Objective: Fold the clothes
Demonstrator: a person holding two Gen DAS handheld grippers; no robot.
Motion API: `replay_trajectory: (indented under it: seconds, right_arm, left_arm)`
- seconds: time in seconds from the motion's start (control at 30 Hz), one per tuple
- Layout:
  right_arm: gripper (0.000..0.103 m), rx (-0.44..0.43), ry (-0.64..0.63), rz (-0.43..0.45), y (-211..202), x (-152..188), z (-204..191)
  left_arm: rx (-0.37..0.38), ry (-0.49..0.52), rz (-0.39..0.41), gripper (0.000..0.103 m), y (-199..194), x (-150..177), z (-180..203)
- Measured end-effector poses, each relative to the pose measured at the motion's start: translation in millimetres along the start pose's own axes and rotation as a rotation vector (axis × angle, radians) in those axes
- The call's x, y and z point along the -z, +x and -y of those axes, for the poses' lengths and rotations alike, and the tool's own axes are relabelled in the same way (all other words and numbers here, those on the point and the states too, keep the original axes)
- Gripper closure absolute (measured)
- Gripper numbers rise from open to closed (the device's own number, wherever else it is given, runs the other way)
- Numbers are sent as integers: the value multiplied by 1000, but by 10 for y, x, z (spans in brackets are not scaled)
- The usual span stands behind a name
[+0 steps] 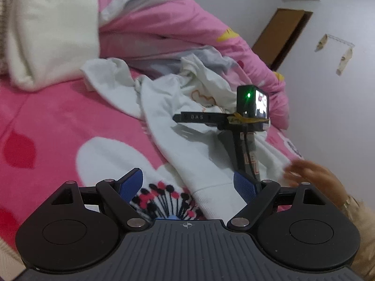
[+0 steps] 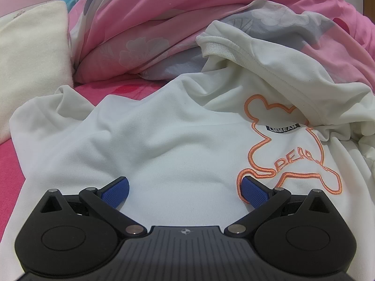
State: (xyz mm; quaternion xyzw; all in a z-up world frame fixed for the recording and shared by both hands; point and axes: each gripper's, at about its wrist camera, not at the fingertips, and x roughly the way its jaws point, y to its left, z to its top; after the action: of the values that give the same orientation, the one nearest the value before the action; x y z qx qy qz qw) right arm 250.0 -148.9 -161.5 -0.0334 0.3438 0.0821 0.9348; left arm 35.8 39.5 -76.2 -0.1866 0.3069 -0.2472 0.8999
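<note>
The white top (image 2: 164,140) lies crumpled on the bed (image 1: 46,121), unfolded. Both claws, left (image 1: 187,183) and right (image 2: 185,188), are released and empty. Next: grasp an edge and spread it flat.

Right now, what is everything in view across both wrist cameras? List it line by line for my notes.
sweatshirt: one, white with an orange bear outline, spread crumpled on the bed, unfolded
bed sheet: one, pink with white and red shapes, under the sweatshirt
quilt: one, pink with grey and white flowers, bunched behind the sweatshirt
cream blanket: one, off-white, at the far left of the bed
door: one, brown, in the white wall at right
left claw: one, black with blue pads, open over the sweatshirt's hem
right claw: one, black with blue pads, open, low over the sweatshirt's front
hand: one, blurred, by the right claw's handle
</note>
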Motion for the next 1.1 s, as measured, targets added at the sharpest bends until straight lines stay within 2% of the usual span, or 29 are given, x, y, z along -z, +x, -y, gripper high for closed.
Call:
replay_trajectory:
  seconds: [0.17,0.3,0.5,0.67,0.8,0.87,0.93,1.1]
  right_arm:
    - [0,0,-2,1,0,1,1]
    - [0,0,-3,2,1,2,1]
    - [0,4,-6,5,1,6,-12]
    - [0,-4,3,3,-5,-1,7]
    - [0,-10,-17,-33,-54,-72,23]
    - [0,2,-10,-18,-204,-70,58]
    - [0,5,4,35,-485,-30,115]
    - [0,19,105,200,-1556,249,457]
  left_arm:
    - [54,64,-71,19,402,-63,-66]
    - [115,51,-98,19,551,-49,-158]
    - [158,76,-77,19,517,30,-225]
    - [166,50,-56,19,511,48,-241]
    - [165,32,-38,19,492,64,-252]
    - [169,23,-29,19,475,73,-265]
    - [174,11,-22,19,465,74,-280]
    - [186,-24,-14,19,448,58,-305]
